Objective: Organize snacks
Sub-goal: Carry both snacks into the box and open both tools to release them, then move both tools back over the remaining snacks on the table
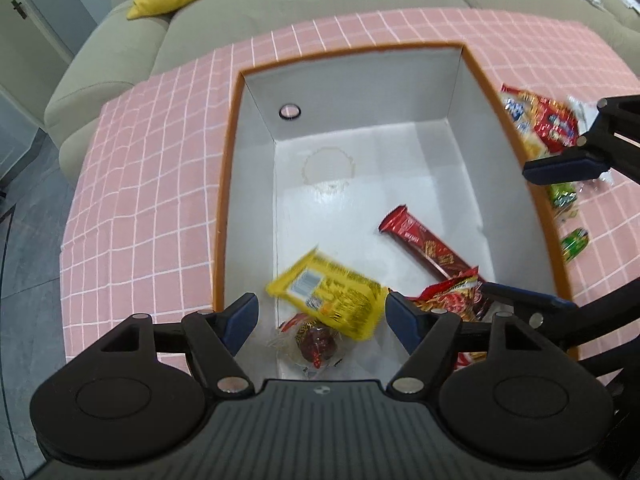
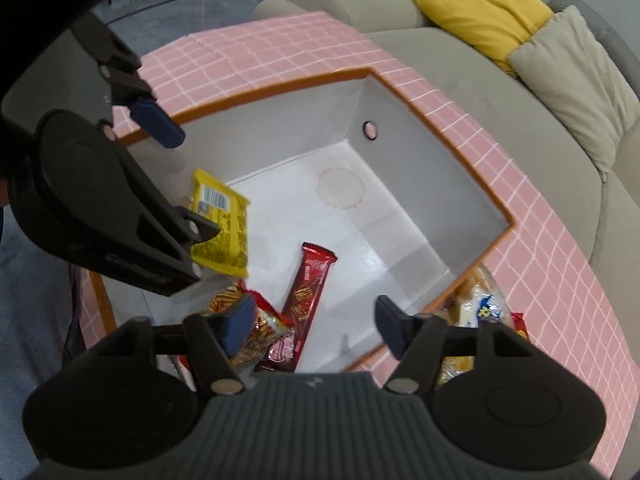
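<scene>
Both the left gripper [image 1: 322,316] and right gripper [image 2: 316,326] hang with jaws apart, empty, over the box [image 1: 224,184]. The yellow packet [image 1: 332,300] lies near its front-left corner. It looks light, crinkly and slippery; best pinched across a flat sealed edge.

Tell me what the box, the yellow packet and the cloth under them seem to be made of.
Box: likely cardboard, matte white inside with an orange rim; folded corner seams and a ring stain show on its floor. Yellow packet: glossy plastic film, printed, with a barcode. Cloth: pink with a white grid; whether fabric or vinyl, I cannot tell.
</scene>
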Demonstrator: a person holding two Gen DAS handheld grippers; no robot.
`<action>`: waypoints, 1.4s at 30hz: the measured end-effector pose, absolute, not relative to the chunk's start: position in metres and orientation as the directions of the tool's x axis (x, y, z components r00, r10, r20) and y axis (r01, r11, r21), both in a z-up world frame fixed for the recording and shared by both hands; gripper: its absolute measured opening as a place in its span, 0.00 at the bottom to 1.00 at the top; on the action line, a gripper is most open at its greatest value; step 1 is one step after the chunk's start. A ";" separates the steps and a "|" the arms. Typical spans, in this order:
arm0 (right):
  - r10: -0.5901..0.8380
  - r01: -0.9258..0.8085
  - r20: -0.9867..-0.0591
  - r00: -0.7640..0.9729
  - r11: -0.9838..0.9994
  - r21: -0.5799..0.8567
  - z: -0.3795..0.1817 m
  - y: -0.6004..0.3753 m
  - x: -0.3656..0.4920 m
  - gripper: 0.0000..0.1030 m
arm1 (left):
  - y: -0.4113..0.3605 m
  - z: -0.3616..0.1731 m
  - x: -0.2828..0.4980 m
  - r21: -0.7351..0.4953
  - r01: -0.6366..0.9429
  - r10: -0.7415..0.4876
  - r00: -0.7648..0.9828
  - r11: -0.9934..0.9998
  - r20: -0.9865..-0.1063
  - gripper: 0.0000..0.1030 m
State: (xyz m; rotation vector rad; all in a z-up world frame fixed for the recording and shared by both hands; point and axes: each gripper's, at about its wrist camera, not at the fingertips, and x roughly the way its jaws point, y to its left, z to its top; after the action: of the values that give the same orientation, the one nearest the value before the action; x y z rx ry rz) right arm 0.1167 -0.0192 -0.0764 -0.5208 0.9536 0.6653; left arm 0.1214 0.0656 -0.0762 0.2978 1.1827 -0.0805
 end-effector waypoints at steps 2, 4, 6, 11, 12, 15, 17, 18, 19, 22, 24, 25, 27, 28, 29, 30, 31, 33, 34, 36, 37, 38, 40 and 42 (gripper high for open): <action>0.290 -0.701 -0.856 0.428 0.705 -0.111 -0.069 -0.026 0.114 0.67 | 0.063 -0.069 0.119 0.187 0.208 0.091 0.400 0.960 -0.912 0.83; 0.299 -0.682 -0.841 0.451 0.723 -0.108 -0.062 -0.033 0.111 0.67 | 0.060 -0.061 0.114 0.187 0.195 0.088 0.427 0.963 -0.900 0.83; 0.311 -0.655 -0.822 0.477 0.749 -0.097 -0.055 -0.042 0.107 0.67 | 0.055 -0.050 0.108 0.185 0.180 0.083 0.461 0.966 -0.883 0.83; 0.338 -0.583 -0.771 0.539 0.810 -0.053 -0.040 -0.067 0.097 0.69 | 0.041 -0.029 0.094 0.166 0.134 0.067 0.545 0.977 -0.836 0.83; 0.339 -0.567 -0.759 0.556 0.822 -0.049 -0.037 -0.073 0.094 0.69 | 0.037 -0.025 0.091 0.162 0.123 0.066 0.561 0.979 -0.825 0.83; 0.327 -0.514 -0.715 0.619 0.856 -0.054 -0.033 -0.088 0.085 0.69 | 0.029 -0.015 0.081 0.144 0.097 0.057 0.605 0.985 -0.794 0.83; 0.324 -0.484 -0.684 0.653 0.874 -0.048 -0.031 -0.098 0.079 0.69 | 0.022 -0.009 0.075 0.119 0.085 0.040 0.629 0.989 -0.777 0.84; 0.325 -0.466 -0.669 0.668 0.884 -0.037 -0.031 -0.105 0.076 0.69 | 0.019 -0.007 0.071 0.105 0.084 0.027 0.642 0.991 -0.766 0.84; 0.329 -0.453 -0.656 0.679 0.891 -0.022 -0.031 -0.111 0.073 0.69 | 0.014 -0.007 0.068 0.094 0.080 0.018 0.658 0.992 -0.752 0.84; 0.337 -0.418 -0.630 0.700 0.908 0.021 -0.034 -0.129 0.064 0.69 | 0.000 -0.007 0.058 0.063 0.077 -0.008 0.691 0.995 -0.723 0.84; 0.319 -0.387 -0.618 0.718 0.922 0.027 -0.039 -0.140 0.058 0.70 | -0.009 -0.011 0.054 0.037 0.081 -0.030 0.695 0.996 -0.718 0.84; 0.309 -0.373 -0.613 0.727 0.927 0.024 -0.042 -0.145 0.056 0.70 | -0.013 -0.013 0.052 0.029 0.091 -0.043 0.698 0.995 -0.715 0.84; 0.275 -0.340 -0.606 0.747 0.940 0.007 -0.050 -0.156 0.050 0.70 | -0.025 -0.019 0.049 0.024 0.113 -0.063 0.705 0.993 -0.707 0.84; 0.261 -0.327 -0.598 0.758 0.945 -0.002 -0.054 -0.161 0.046 0.70 | -0.030 -0.023 0.047 0.021 0.115 -0.067 0.708 0.993 -0.703 0.84; 0.251 -0.318 -0.592 0.766 0.948 -0.009 -0.058 -0.168 0.043 0.70 | -0.035 -0.027 0.047 0.016 0.117 -0.072 0.707 0.993 -0.704 0.84; 0.238 -0.307 -0.591 0.771 0.952 -0.018 -0.063 -0.173 0.040 0.70 | -0.040 -0.031 0.047 0.008 0.118 -0.078 0.703 0.993 -0.707 0.84; 0.221 -0.292 -0.595 0.772 0.956 -0.024 -0.067 -0.179 0.040 0.71 | -0.045 -0.035 0.046 0.000 0.122 -0.086 0.699 0.993 -0.710 0.84; 0.180 -0.244 -0.615 0.768 0.969 -0.021 -0.078 -0.193 0.035 0.71 | -0.054 -0.042 0.047 -0.006 0.142 -0.103 0.691 0.990 -0.716 0.84; 0.172 -0.228 -0.623 0.763 0.974 -0.011 -0.082 -0.200 0.034 0.71 | -0.060 -0.046 0.046 -0.004 0.155 -0.111 0.690 0.988 -0.715 0.84; 0.152 -0.189 -0.642 0.751 0.982 0.011 -0.092 -0.212 0.033 0.71 | -0.068 -0.051 0.045 -0.008 0.181 -0.133 0.690 0.983 -0.711 0.83; 0.142 -0.171 -0.652 0.745 0.985 0.018 -0.097 -0.218 0.033 0.71 | -0.072 -0.053 0.045 -0.017 0.196 -0.150 0.686 0.980 -0.712 0.83; 0.132 -0.158 -0.660 0.740 0.987 0.021 -0.102 -0.225 0.032 0.71 | -0.076 -0.056 0.046 -0.029 0.217 -0.171 0.676 0.976 -0.717 0.83; 0.114 -0.138 -0.683 0.722 0.990 0.019 -0.111 -0.235 0.033 0.71 | -0.084 -0.063 0.050 -0.048 0.260 -0.210 0.646 0.965 -0.734 0.82; 0.108 -0.127 -0.702 0.704 0.992 0.026 -0.119 -0.242 0.035 0.71 | -0.095 -0.071 0.051 -0.037 0.296 -0.222 0.623 0.954 -0.750 0.80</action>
State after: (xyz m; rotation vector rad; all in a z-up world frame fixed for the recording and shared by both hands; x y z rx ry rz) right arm 0.0354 -0.2423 -0.1189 -0.0248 0.7791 0.1306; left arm 0.0505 -0.0946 -0.0714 0.0932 0.8471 -0.2981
